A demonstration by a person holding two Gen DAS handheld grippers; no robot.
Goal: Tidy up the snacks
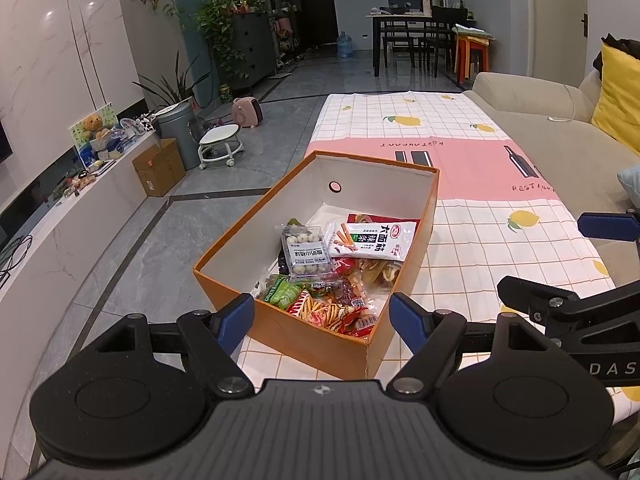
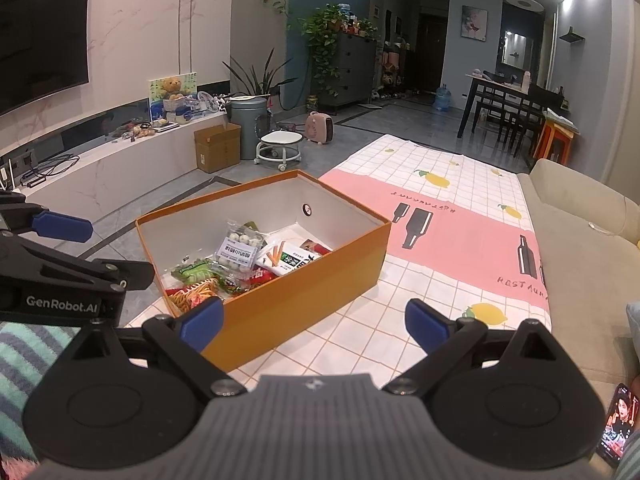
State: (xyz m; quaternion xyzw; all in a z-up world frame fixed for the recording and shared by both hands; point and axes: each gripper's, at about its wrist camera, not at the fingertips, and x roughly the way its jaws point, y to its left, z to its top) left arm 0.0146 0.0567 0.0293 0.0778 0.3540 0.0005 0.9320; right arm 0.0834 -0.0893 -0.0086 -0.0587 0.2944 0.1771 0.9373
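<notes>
Snack packets [image 1: 332, 264] seen piled inside orange box [image 1: 280, 322] on tabletop [image 1: 480, 240]. Left gripper [image 1: 322, 316] held wide apart, empty, at box's near end. Right gripper [image 2: 316, 322] likewise spread, nothing held, beside box. Judged: sorting near complete; no loose snack seen outside box; next move likely withdrawal or tidying inside.

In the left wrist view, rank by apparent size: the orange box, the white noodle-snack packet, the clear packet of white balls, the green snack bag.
1. Orange cardboard box
2. White noodle-snack packet
3. Clear packet of white balls, close to the white packet, so unsure
4. Green snack bag, partly buried
</notes>
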